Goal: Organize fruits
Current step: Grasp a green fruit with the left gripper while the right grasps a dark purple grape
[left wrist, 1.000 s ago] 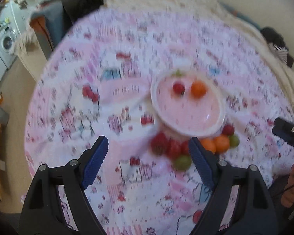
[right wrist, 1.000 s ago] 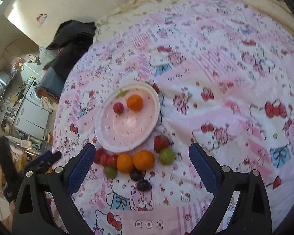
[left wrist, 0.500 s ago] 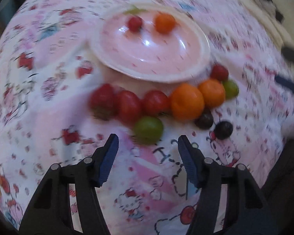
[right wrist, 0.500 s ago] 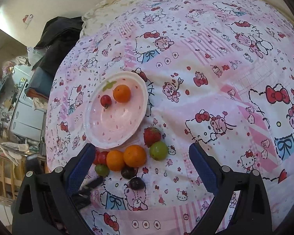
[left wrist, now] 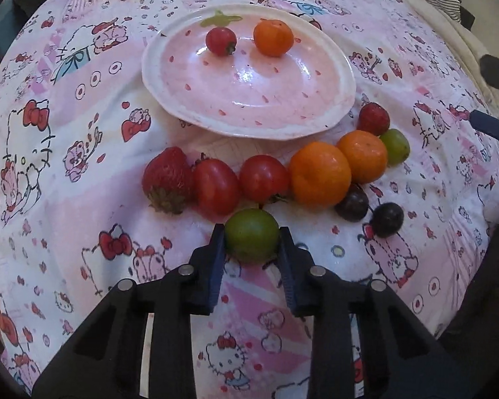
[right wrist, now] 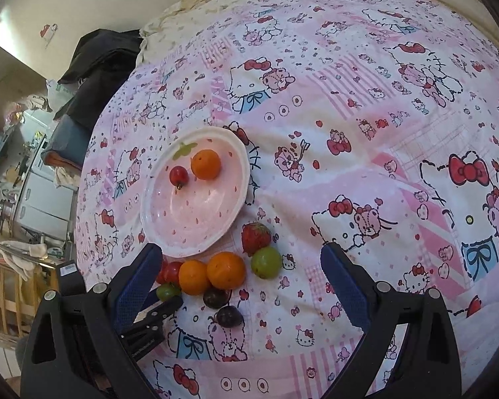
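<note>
Now clamping left gripper (left wrist: 251, 237) on green fruit (left wrist: 251, 235) at lower centre, touching tomatoes (left wrist: 215, 186) w/ jaws just closing, risking squashing or nudging neighbours; right gripper (right wrist: 241, 267) hanging wide open, empty.

The plate (left wrist: 336, 76) is pink with red specks and a white rim. The bedcover (left wrist: 66, 199) is pink-white with cartoon cats. The held fruit (left wrist: 251, 235) is green.

No words, numbers or brand names are showing up legibly anywhere. The bedspread (right wrist: 366, 106) is carrying only cartoon cats, bears and bows, and a small white label on the left claw's body (right wrist: 67, 268) is staying too blurred to read.
</note>
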The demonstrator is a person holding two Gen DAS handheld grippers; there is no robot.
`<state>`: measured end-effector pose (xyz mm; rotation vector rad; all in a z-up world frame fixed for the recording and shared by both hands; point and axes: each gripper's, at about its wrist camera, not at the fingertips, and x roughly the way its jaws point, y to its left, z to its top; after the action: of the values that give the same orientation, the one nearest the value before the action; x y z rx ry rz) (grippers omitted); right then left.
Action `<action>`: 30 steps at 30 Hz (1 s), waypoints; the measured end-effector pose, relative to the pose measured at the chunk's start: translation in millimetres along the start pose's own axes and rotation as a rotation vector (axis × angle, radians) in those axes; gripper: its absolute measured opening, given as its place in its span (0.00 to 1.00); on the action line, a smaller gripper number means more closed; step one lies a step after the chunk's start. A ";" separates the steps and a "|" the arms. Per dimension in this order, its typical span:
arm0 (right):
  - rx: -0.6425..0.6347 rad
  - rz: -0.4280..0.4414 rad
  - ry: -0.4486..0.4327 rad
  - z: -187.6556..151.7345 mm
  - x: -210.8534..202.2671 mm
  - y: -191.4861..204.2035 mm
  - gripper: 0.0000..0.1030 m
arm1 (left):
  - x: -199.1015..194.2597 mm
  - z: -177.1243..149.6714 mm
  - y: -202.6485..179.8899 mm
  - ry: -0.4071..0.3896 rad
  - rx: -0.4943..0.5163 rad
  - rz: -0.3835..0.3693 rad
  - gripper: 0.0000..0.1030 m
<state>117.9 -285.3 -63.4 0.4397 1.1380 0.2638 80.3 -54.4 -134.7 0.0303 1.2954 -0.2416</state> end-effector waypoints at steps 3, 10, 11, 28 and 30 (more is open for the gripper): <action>-0.004 -0.007 0.006 -1.5 1.2 -0.4 0.95 | -10.9 -6.2 3.2 -0.010 -0.015 -0.007 0.25; -0.175 -0.100 0.203 -27.4 35.6 17.6 0.69 | -54.7 -14.5 27.4 -0.059 -0.089 -0.008 0.25; -0.215 -0.116 0.242 -34.4 44.9 22.2 0.65 | -57.9 -15.2 29.5 -0.066 -0.095 -0.009 0.25; -0.535 -0.176 0.313 -77.1 92.7 62.5 0.25 | -72.6 -4.8 38.3 -0.121 -0.130 0.005 0.26; -0.525 -0.165 0.311 -75.0 90.9 62.2 0.25 | -74.5 -5.7 39.9 -0.123 -0.136 0.003 0.26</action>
<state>86.9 -177.0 -134.6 -0.1659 1.3431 0.4810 64.0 -2.6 -69.6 -0.0969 1.1867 -0.1495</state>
